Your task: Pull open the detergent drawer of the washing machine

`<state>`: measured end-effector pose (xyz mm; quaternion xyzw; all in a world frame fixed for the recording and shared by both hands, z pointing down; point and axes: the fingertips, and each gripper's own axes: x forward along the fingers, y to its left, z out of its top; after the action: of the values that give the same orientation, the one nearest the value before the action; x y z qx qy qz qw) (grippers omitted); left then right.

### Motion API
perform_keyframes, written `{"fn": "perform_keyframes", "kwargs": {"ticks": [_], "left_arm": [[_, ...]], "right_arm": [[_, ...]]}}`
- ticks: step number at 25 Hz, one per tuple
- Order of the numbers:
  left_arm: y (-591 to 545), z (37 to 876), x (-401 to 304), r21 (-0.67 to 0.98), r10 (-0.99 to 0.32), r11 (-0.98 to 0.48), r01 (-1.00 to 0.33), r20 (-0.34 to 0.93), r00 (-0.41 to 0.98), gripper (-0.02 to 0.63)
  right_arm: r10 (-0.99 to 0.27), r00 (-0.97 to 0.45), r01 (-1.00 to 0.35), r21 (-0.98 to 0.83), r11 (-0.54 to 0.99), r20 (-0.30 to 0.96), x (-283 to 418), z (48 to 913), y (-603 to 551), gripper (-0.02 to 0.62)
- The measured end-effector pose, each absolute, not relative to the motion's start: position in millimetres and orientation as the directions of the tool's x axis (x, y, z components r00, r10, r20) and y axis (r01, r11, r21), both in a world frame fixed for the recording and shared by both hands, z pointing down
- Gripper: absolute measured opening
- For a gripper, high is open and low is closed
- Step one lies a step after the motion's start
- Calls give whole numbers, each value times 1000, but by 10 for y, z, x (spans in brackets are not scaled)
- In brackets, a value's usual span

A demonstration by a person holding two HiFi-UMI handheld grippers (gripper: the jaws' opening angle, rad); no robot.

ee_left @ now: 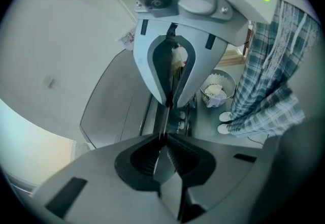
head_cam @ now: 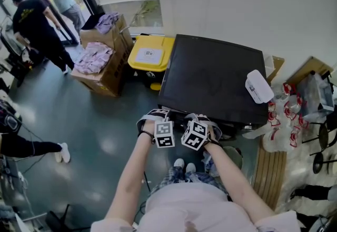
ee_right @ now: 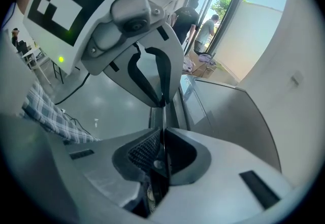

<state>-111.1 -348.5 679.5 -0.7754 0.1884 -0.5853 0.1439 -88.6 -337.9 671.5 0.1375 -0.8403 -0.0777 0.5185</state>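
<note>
Standing at front of washing machine (head_cam: 210,76), seen from above.
Left gripper (head_cam: 157,116): clenched, nothing between pads.
Right gripper (head_cam: 199,119): clenched too, empty.
Both held side by side just off machine's front top edge, apparently touching nothing.
Detergent drawer: on front face, below top edge, hidden in head view; not surely made out in either gripper view. Nothing seen protruding from front.
Judged: 0 of pull done. Left to do: open 1 gripper, catch drawer front, draw it outward.
</note>
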Motion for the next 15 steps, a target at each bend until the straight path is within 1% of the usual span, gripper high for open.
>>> {"fn": "perform_keyframes", "kwargs": {"ticks": [10,15], "left_arm": [[-3255,6813,-1106,-450,-468,-884,-128,851,240,64],[-3117,6825,-1109,-445,-463,-886,-129,855,235,64]], "right_arm": [[-299,-442,-162,253,954,846,-874,6726,-3155,55],[-288,-448,-147,248,958,846,-888,6737,-3015,54]]}}
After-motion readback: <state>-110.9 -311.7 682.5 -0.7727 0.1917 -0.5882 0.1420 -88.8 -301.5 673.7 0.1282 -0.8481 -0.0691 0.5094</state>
